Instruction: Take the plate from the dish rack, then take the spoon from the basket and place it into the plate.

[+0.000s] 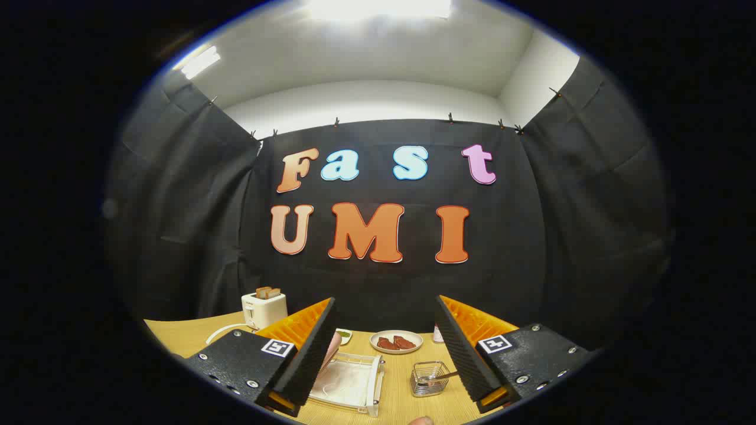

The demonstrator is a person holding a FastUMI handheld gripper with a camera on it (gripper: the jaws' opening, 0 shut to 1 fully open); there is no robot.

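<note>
Tongs (pixel 384 354) gape wide above basket (pixel 429 379), whose spoon (pixel 444 376) handle points toward right finger.

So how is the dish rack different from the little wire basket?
The dish rack is white and wide, with a plate in it; the wire basket is smaller, made of thin metal wire you can see through. The dish rack sits nearer one finger of the open tongs; the wire basket sits nearer the other, with a spoon poking out. Both stand on the wooden table, between the fingers.
</note>
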